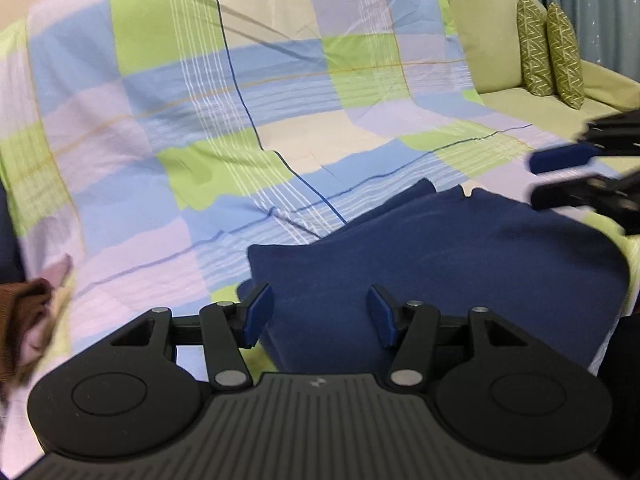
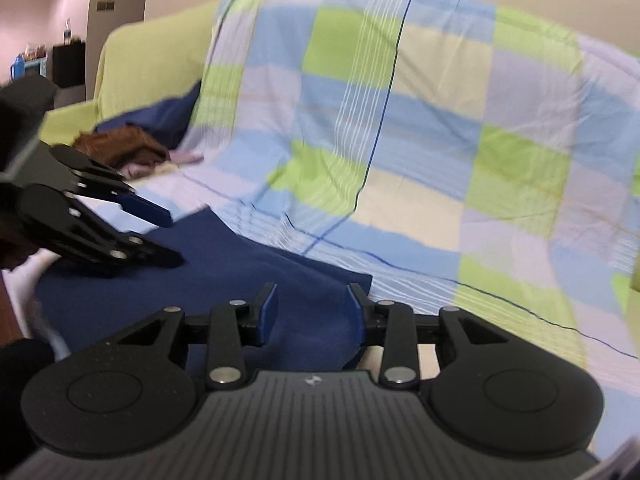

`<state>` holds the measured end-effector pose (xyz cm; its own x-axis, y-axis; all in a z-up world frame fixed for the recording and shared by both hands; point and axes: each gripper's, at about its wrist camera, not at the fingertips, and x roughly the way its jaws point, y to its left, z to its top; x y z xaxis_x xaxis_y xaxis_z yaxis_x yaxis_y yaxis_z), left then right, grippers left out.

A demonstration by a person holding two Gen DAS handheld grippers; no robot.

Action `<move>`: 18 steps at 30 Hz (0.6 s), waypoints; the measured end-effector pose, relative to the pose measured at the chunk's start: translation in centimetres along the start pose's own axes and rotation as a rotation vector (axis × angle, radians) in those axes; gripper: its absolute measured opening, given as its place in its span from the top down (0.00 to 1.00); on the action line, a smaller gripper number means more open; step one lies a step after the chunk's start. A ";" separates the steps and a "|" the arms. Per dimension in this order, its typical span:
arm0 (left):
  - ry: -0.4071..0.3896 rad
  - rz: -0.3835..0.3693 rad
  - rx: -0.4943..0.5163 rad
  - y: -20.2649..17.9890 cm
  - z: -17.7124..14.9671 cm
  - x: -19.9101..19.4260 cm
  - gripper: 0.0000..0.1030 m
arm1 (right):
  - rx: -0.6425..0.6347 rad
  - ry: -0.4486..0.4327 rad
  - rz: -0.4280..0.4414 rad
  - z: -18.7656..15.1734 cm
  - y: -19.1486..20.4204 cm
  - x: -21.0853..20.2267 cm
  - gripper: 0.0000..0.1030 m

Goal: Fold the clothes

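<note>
A dark blue garment (image 1: 460, 256) lies folded on the checked sheet (image 1: 200, 120) that covers the sofa seat. It also shows in the right wrist view (image 2: 224, 272). My left gripper (image 1: 320, 314) is open and empty, just above the garment's near left part. My right gripper (image 2: 312, 312) is open and empty over the garment's near right corner. In the left wrist view the right gripper (image 1: 552, 178) hovers at the garment's far right edge. In the right wrist view the left gripper (image 2: 166, 236) hovers over the garment's left side.
A heap of brown and pink clothes (image 2: 128, 152) lies at the sofa's left end, also seen in the left wrist view (image 1: 28, 320). Two green patterned cushions (image 1: 548, 52) stand at the sofa's right end. The checked sheet (image 2: 440, 140) drapes over the backrest.
</note>
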<state>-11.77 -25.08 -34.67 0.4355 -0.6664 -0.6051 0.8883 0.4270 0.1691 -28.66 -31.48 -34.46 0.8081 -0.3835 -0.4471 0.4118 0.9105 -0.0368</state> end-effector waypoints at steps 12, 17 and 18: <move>0.017 0.049 -0.027 -3.4 -2.1 -2.9 0.44 | 0.134 0.066 0.052 -3.2 2.8 -2.0 0.68; 0.018 0.047 -0.049 -3.3 -2.3 -2.5 0.44 | 0.141 0.094 0.043 -3.4 2.7 -0.5 0.67; 0.017 0.046 -0.054 -3.3 -2.3 -2.4 0.44 | 0.140 0.096 0.042 -3.4 2.8 -0.4 0.67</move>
<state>-16.06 -23.45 -35.56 0.4725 -0.6354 -0.6108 0.8582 0.4893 0.1550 -29.30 -28.22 -37.43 0.7847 -0.3234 -0.5288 0.4387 0.8925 0.1051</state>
